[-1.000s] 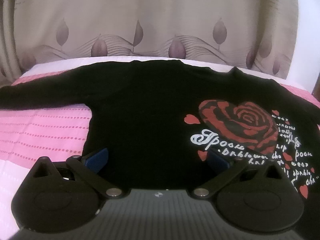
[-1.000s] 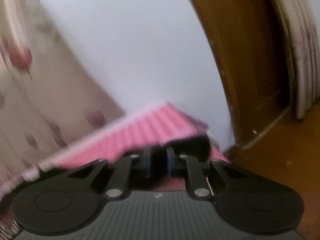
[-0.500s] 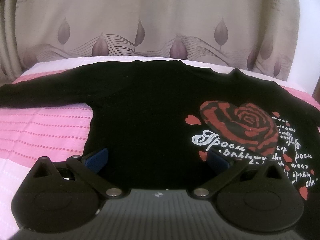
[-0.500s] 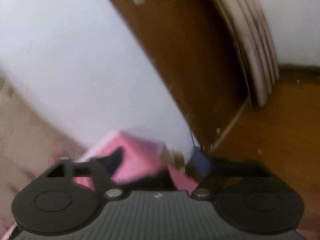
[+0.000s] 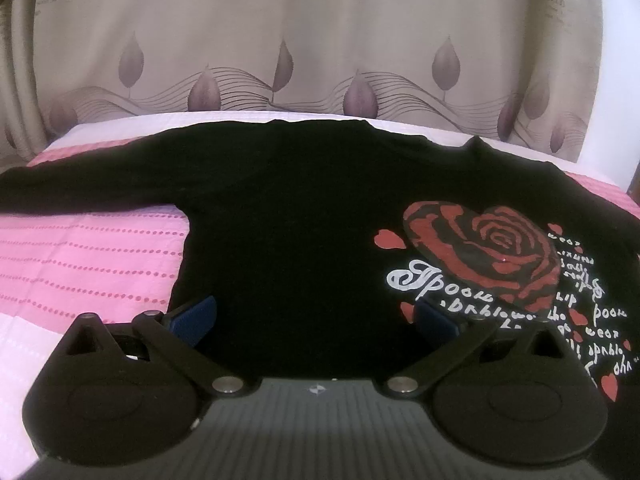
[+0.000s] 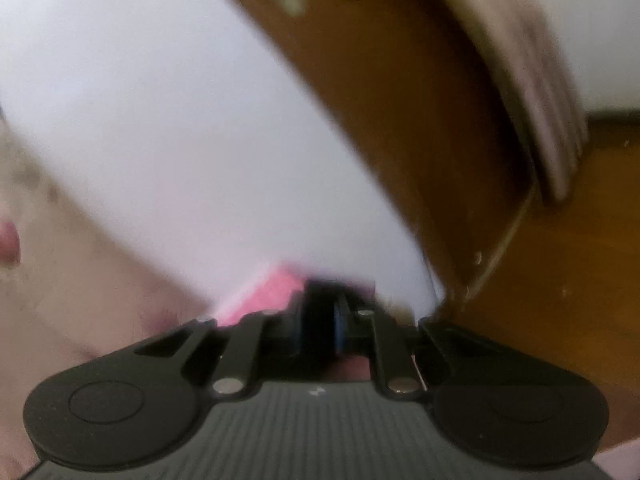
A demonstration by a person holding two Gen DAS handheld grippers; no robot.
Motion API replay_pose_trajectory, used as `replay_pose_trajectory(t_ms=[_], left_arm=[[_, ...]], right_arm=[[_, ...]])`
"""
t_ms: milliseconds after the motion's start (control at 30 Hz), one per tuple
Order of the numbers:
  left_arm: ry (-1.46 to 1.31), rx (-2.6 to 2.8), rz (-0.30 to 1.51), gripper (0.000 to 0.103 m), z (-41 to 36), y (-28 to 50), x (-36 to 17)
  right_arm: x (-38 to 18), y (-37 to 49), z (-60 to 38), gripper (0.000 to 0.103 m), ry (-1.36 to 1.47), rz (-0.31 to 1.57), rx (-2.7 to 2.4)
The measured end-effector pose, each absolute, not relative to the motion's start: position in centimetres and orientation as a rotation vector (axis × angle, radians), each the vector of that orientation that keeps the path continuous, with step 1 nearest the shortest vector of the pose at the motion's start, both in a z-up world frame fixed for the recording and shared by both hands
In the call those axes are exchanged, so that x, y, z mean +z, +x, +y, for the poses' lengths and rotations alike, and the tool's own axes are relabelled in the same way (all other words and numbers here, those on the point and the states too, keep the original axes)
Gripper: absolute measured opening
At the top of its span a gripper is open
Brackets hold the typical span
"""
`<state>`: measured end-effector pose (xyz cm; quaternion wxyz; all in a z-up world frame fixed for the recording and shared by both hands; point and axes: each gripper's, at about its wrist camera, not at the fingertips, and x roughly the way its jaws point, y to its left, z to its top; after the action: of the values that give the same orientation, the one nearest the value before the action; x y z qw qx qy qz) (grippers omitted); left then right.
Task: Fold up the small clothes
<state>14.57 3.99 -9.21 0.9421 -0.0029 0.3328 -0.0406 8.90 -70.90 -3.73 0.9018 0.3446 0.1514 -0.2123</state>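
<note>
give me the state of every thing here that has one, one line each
black rose-print shirt: spread flat, unfolded, one sleeve stretched out sideways
pink bedspread: smooth, under the shirt
curtain: drawn shut behind the bed
left gripper: open, low over the shirt's near edge
right gripper: nearly shut, contents unclear in the blur

Left gripper point(image 5: 315, 320): matte black body, ribbed grey top plate with small white emblem at centre. Two round black discs with shallow circular recesses flank plate. Black link arms, silver pivot screws, blue finger pads point(image 5: 192, 317).

Right gripper point(image 6: 318, 326): same build, black linkages, silver screws, ribbed plate, blue pads point(image 6: 339, 330); view motion-blurred.
</note>
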Motion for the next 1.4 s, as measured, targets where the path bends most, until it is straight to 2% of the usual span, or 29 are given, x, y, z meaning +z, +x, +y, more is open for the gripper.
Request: replay_pose_trajectory(t_ms=[167,267,367,467,500,533,567,767,933,1000,1067,1167,1267,1400], left_arm=[[-0.013,-0.084,0.677,0.103,4.1,14.6,-9.2],[-0.019,-0.082,0.675,0.103,4.1,14.6,-9.2],[-0.019,-0.076,0.675,0.103,3.9,14.7,-9.2],[-0.019,-0.076,0.675,0.103,3.9,14.7,-9.2],[-0.019,-0.076,0.675,0.103,3.9,14.7,-9.2],[-0.020,-0.076,0.674,0.103,3.9,14.7,-9.2],[-0.023,-0.076,0.672,0.103,3.9,14.7,-9.2],[-0.011,-0.061,0.608,0.103,3.3,13.2,-8.2],[-0.076,-0.139,0.493,0.103,2.9,8.1,-6.1],[-0.093,-0.153,0.498,0.103,3.0,7.2,-5.8],[-0.095,-0.162,0.504,0.103,3.2,6.8,-5.9],[-0.077,-0.148,0.549,0.103,3.7,6.9,-7.2],[-0.182,-0.196,0.655,0.103,5.2,6.9,-8.7],[-0.283,-0.220,0.641,0.103,6.7,5.9,-8.5]], right_arm=[[-5.8,8.3,-73.4,0.015,0.639,0.544,-0.595],[-6.8,5.1,-73.6,0.017,0.808,0.457,-0.574],[-6.5,2.9,-70.7,0.022,0.822,0.400,-0.483],[-5.5,1.1,-66.0,0.048,0.807,0.384,-0.329],[-5.3,0.5,-64.3,0.067,0.808,0.384,-0.266],[-5.1,-0.2,-62.4,0.080,0.812,0.386,-0.197],[-4.9,-0.9,-60.0,0.082,0.809,0.389,-0.114],[-4.4,-3.9,-48.3,0.082,0.614,0.506,0.123],[-2.4,-6.1,-44.9,0.083,0.455,0.501,0.156],[-2.3,-5.7,-45.9,0.084,0.479,0.486,0.121],[-2.6,-5.0,-48.5,0.088,0.594,0.452,0.077],[-4.1,-4.2,-54.4,0.089,0.806,0.392,-0.049],[-5.7,-2.6,-60.4,0.090,1.005,0.353,-0.171],[-7.0,0.6,-66.3,0.090,1.092,0.305,-0.313]])
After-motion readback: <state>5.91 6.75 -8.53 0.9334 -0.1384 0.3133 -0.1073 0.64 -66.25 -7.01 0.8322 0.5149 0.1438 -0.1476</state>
